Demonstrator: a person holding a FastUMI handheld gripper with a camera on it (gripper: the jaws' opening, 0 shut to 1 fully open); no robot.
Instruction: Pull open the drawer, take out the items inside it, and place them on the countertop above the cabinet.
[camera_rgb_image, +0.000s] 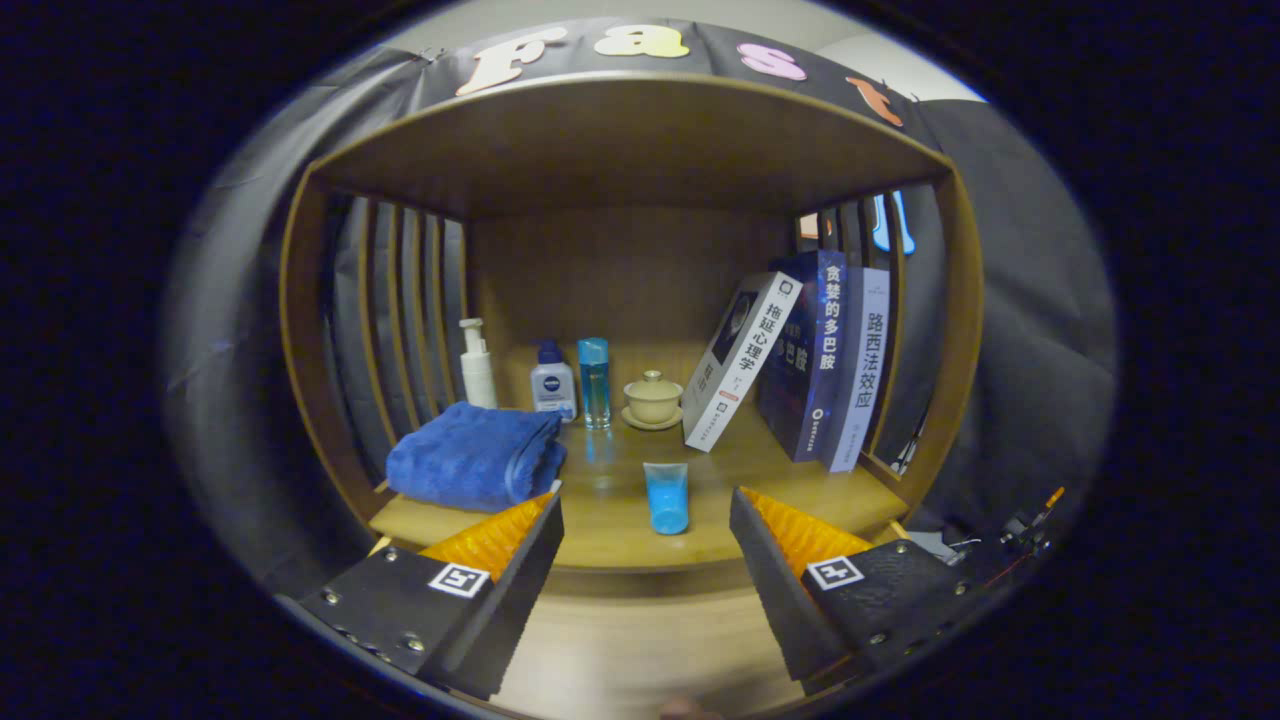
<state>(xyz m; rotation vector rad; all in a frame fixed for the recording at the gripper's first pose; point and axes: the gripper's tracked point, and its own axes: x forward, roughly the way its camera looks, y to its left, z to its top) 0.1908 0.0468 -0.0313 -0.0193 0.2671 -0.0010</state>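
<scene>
1. We hold the claw (646, 530) wide, its two fingers spread and holding nothing, aimed at the wooden cabinet (300, 300) from just in front of it.
2. A blue tube (667, 497) stands on its cap on the bench (610, 545), just ahead of the gap between the fingers; we judge it an item taken out and set near the front edge for an easy release.
3. The folded blue towel (472, 455) lies to the left, touching nothing but the bench, just beyond the left finger.
4. At the far side stand a white pump bottle (477, 364), a small white bottle (553, 381), a tall blue bottle (594, 381) and a lidded tea cup (653, 399), kept back out of the way.
5. On the right, one book (737, 362) leans against two upright books (822, 360).
6. We cannot see the drawer here, so we cannot tell how much remains inside.
</scene>
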